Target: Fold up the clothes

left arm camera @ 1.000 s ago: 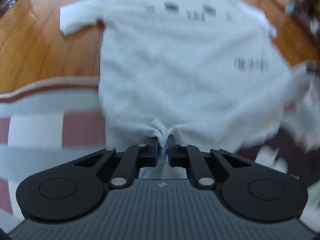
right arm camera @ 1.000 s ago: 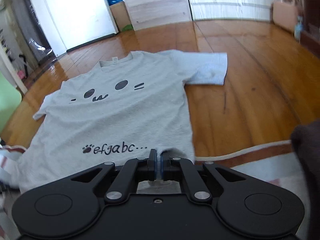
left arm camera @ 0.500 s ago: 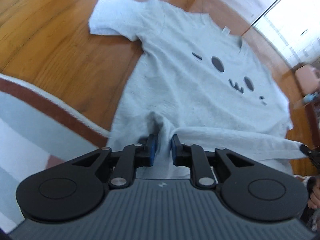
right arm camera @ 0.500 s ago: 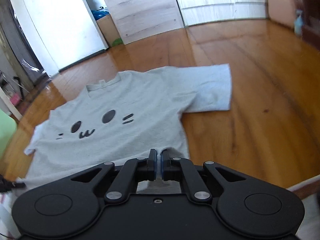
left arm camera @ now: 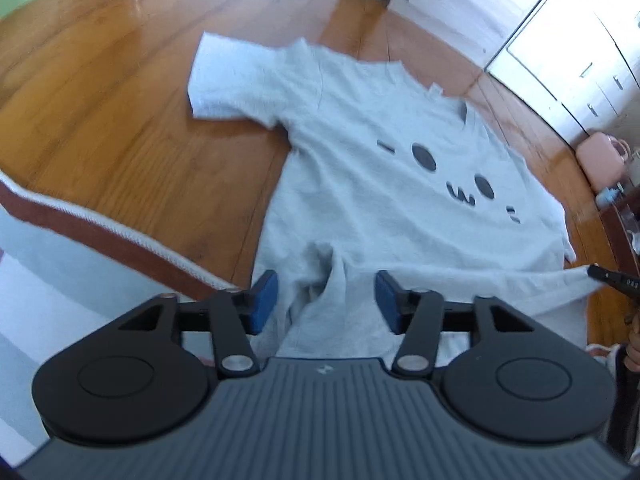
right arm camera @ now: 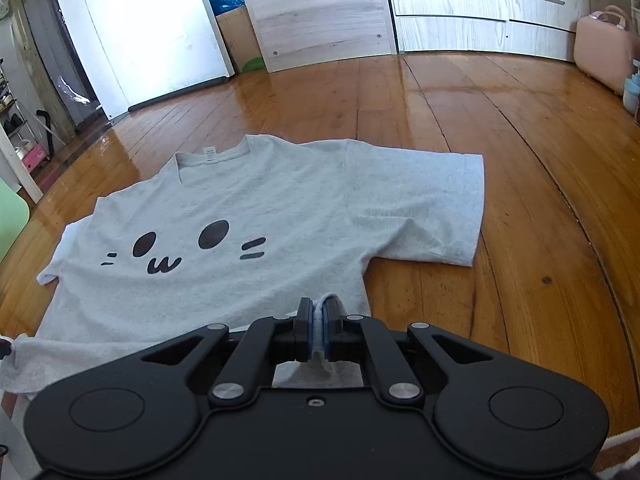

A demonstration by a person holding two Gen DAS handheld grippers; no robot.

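Note:
A light grey T-shirt [left arm camera: 372, 184] [right arm camera: 256, 236] with a black cartoon face lies flat on the wooden floor, collar away from me. Its lower part is folded up over the body. My left gripper [left arm camera: 326, 300] stands open over the folded hem, with a ridge of cloth loose between its blue pads [left arm camera: 264, 300]. My right gripper [right arm camera: 317, 334] is shut on the hem at the shirt's right corner, and its tip [left arm camera: 608, 278] shows at the far right of the left wrist view.
A striped rug [left arm camera: 80, 248] with a red-brown border lies at the near left. A pink case [right arm camera: 600, 48] stands by the cabinets at the right, and a cardboard box [right arm camera: 236, 36] sits by the white door. Bare floorboards [right arm camera: 520, 140] surround the shirt.
Both grippers carried the hem forward over the shirt, hiding the printed text line. My left gripper has opened and let go of the cloth; the right stays shut.

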